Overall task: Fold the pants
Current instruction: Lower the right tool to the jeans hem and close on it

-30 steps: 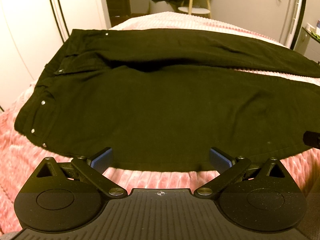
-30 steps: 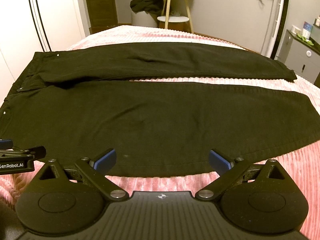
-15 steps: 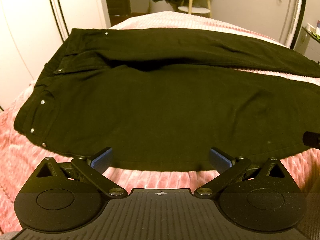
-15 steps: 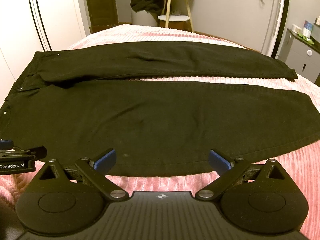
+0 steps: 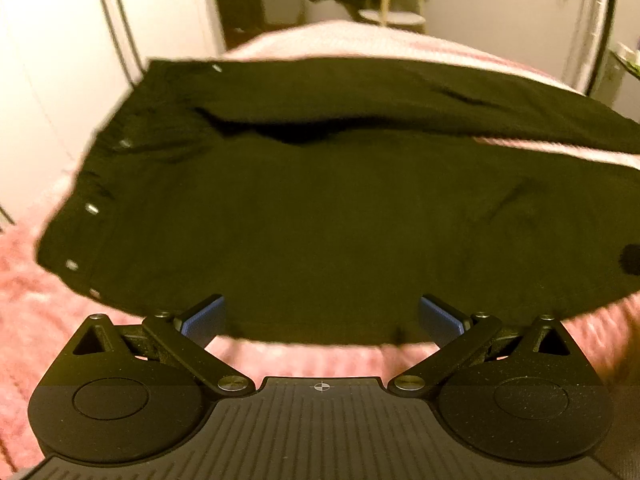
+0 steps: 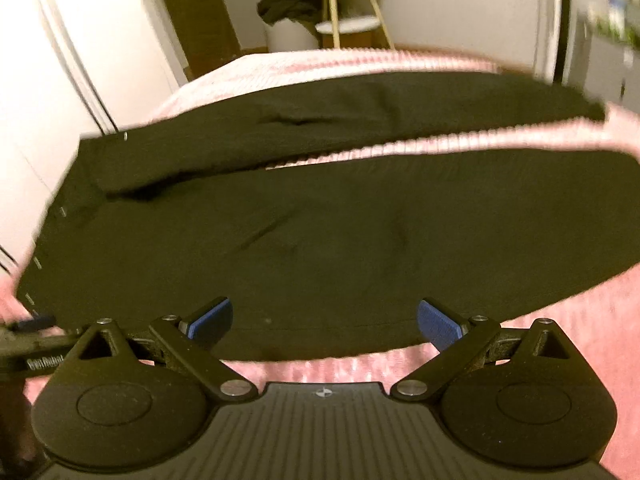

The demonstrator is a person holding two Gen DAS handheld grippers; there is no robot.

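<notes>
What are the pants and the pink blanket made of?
The pants look like thick black cotton, maybe denim: matte, with small shiny metal studs near the waist, though blur hides the weave. The blanket looks like soft, fluffy fleece or plush with raised ribs running across it.

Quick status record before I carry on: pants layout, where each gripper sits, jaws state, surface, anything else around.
garment: black pants, spread flat, unfolded
waistband: at the left, rivets showing
legs: run to the right, a strip of bedspread between them
surface: pink ribbed bedspread
left gripper: jaws open, at near edge of pants, holding nothing
right gripper: jaws open, at near edge of pants, holding nothing
background: dark clothes heaped by a stool
image quality: both views motion-blurred
</notes>
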